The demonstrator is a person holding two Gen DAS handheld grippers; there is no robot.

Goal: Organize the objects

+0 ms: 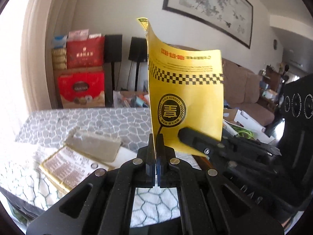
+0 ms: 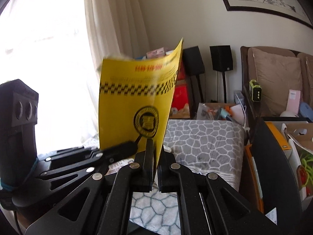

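Both claws pinch one thin yellow paper leaflet (image 1: 185, 90) with a black checkered band, held upright above the grey-and-white patterned cloth (image 1: 88, 121): the left claw (image 1: 156, 143) at its bottom edge, the right claw (image 2: 154, 150) at the corner beside it. Best to keep both pinches firm and move together — uneven pulling could tear it.

Both grippers are pinching one leaflet (image 1: 183, 90): left gripper (image 1: 156, 137) and right gripper (image 2: 154, 143) are clamping its bottom edge, side by side.

left gripper (image 1: 156, 152) | matte black linkage | silver round rivets | right gripper (image 2: 155, 156) alike
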